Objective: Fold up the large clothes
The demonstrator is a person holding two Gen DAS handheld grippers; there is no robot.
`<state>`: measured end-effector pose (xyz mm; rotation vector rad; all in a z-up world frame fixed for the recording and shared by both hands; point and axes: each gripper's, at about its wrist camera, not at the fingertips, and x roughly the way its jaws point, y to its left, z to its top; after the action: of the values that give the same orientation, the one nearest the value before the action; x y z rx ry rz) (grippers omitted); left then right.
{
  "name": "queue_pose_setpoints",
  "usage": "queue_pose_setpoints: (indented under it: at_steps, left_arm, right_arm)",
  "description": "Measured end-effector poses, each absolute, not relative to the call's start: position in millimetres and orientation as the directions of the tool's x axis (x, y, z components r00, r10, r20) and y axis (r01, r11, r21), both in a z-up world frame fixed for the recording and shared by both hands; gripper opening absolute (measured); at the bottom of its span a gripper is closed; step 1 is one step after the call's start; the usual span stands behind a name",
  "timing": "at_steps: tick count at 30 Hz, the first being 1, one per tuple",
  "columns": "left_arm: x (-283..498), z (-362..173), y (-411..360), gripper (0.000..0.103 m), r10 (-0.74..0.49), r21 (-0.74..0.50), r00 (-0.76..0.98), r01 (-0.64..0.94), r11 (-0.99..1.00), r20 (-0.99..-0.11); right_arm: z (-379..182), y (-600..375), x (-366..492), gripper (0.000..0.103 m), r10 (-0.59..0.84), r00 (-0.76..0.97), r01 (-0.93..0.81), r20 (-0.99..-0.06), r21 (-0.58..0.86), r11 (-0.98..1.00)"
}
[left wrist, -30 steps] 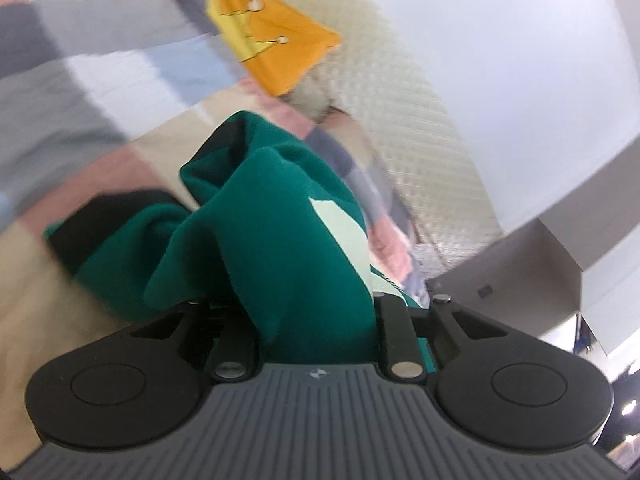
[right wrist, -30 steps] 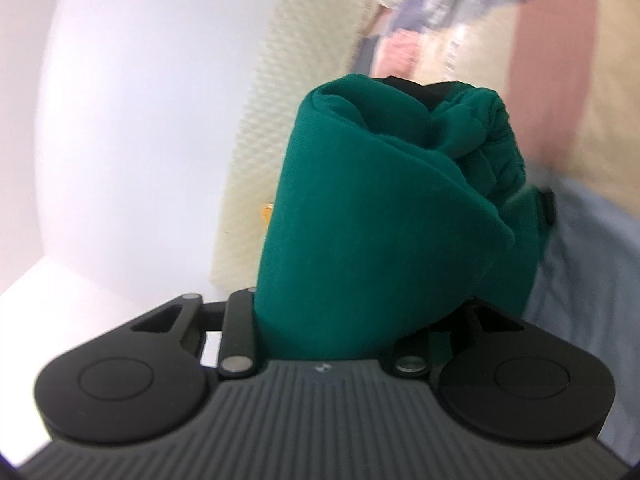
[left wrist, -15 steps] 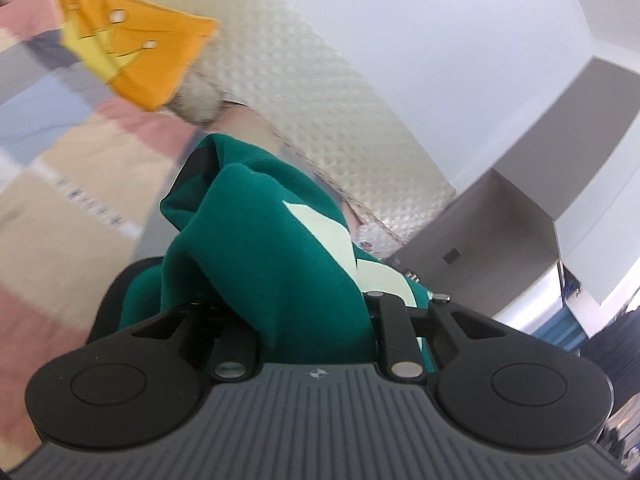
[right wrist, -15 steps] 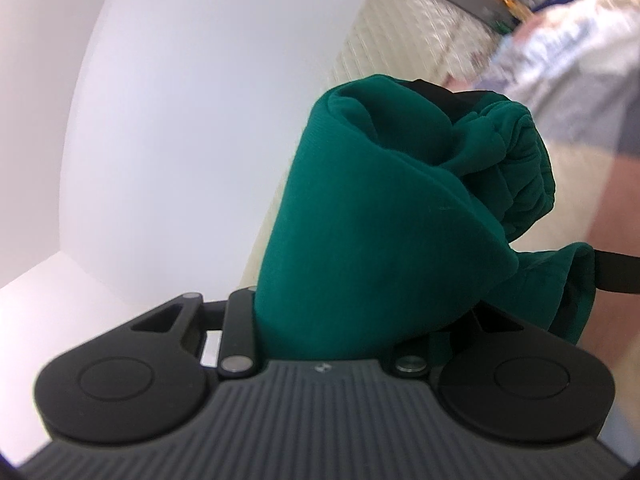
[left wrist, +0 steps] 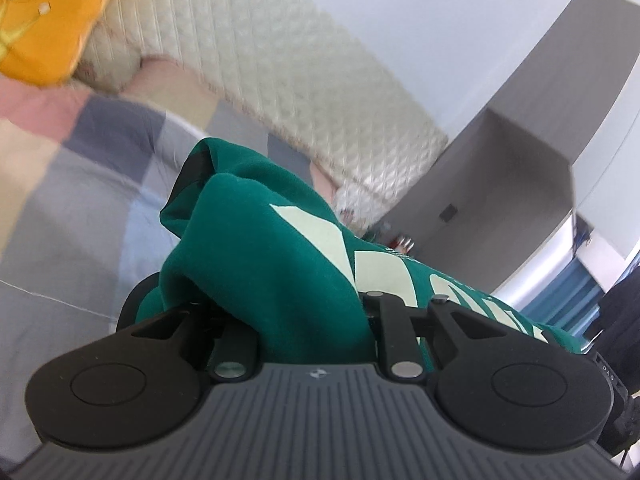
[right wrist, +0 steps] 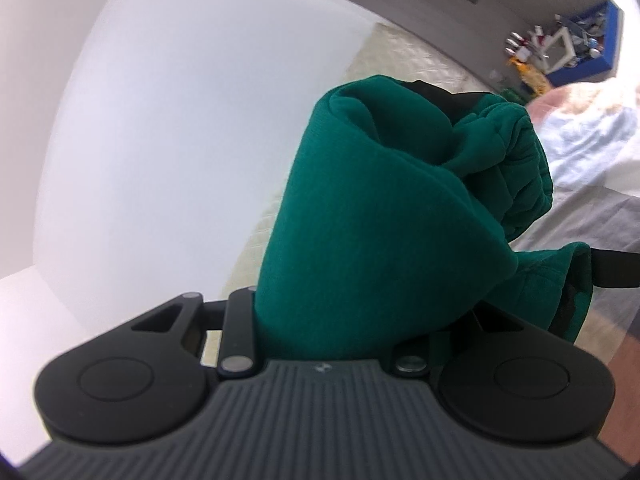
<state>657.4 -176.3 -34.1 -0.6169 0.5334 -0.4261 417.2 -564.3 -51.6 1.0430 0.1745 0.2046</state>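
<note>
A dark green sweatshirt (left wrist: 280, 272) with pale printed lettering and black trim fills the middle of the left wrist view. My left gripper (left wrist: 308, 264) is shut on a bunched fold of it; the cloth hides the fingertips. In the right wrist view another thick bundle of the same green sweatshirt (right wrist: 384, 240) rises out of the jaws. My right gripper (right wrist: 360, 264) is shut on that bundle, with a ribbed cuff (right wrist: 520, 168) bulging to the right. Both bundles are held up above a bed with a patchwork cover (left wrist: 80, 184).
An orange cushion (left wrist: 44, 28) lies at the head of the bed against a cream quilted headboard (left wrist: 312, 84). A grey cabinet (left wrist: 516, 168) stands beside the bed. White wall (right wrist: 180, 140) fills the left of the right wrist view, with a cluttered blue shelf (right wrist: 560, 52) far off.
Both grippers have swept sideways and slightly up with the sweatshirt held; the orange cushion slid to the left edge, and wall and cabinet have come into view. Both grips are unchanged.
</note>
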Motion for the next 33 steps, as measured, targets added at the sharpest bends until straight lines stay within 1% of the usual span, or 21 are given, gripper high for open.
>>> queue_pose_setpoints:
  at_steps: [5,8,9,11,14,16,19,22,26,28,30,31,32,33]
  left_arm:
    - [689,-112,-197,0.023,-0.544,-0.598,0.740,0.242,0.764,-0.397]
    - [701,-155,-193,0.023,-0.556,-0.605,0.709,0.228,0.763,-0.434]
    - [700,-162,-193,0.023,-0.560,-0.597,0.707,0.242,0.765,-0.432]
    - [693,-170,-191,0.023,-0.573,-0.584,0.710,0.277,0.763,-0.410]
    - [680,-181,-183,0.024,-0.600,-0.602,0.691,0.293,0.743,-0.404]
    - [674,-192,-177,0.025,-0.609,-0.610,0.680,0.294,0.736,-0.408]
    - [654,-201,-170,0.027,-0.612,-0.627,0.676,0.278,0.727,-0.410]
    - [645,-214,-166,0.029,-0.609,-0.640,0.672,0.256,0.724,-0.421]
    - [642,-221,-163,0.034,-0.602,-0.651,0.668,0.227,0.724,-0.437]
    - [643,-219,-163,0.037,-0.596,-0.644,0.664,0.220,0.733,-0.451]
    - [643,-213,-163,0.044,-0.591,-0.640,0.650,0.203,0.741,-0.478]
    - [643,-210,-163,0.054,-0.587,-0.641,0.637,0.183,0.745,-0.500]
    - [644,-208,-162,0.058,-0.585,-0.642,0.621,0.166,0.749,-0.521]
    - [642,-205,-160,0.059,-0.585,-0.640,0.612,0.160,0.751,-0.532]
  right_arm:
    - [-121,-573,432,0.040,0.235,0.962,0.006,-0.142,0.867,0.498]
    - [-165,-576,422,0.040,0.242,0.953,0.048,-0.180,0.883,0.466]
    - [-178,-576,414,0.040,0.245,0.952,0.056,-0.183,0.892,0.449]
    - [-197,-577,402,0.040,0.251,0.955,0.037,-0.158,0.903,0.428]
    - [-209,-574,384,0.040,0.251,0.957,0.029,-0.147,0.907,0.421]
    - [-220,-574,381,0.040,0.251,0.954,0.049,-0.162,0.914,0.403]
    - [-235,-570,372,0.041,0.250,0.943,0.113,-0.221,0.916,0.385]
    - [-246,-567,366,0.043,0.247,0.937,0.140,-0.248,0.913,0.384]
    - [-247,-571,373,0.044,0.249,0.937,0.132,-0.247,0.905,0.404]
    - [-247,-572,375,0.048,0.249,0.933,0.150,-0.260,0.910,0.387]
    - [-243,-571,374,0.055,0.247,0.924,0.184,-0.290,0.907,0.379]
    - [-241,-571,374,0.056,0.251,0.918,0.201,-0.307,0.906,0.372]
    - [-237,-570,372,0.058,0.256,0.911,0.217,-0.322,0.905,0.365]
    - [-231,-570,370,0.060,0.261,0.902,0.238,-0.343,0.901,0.363]
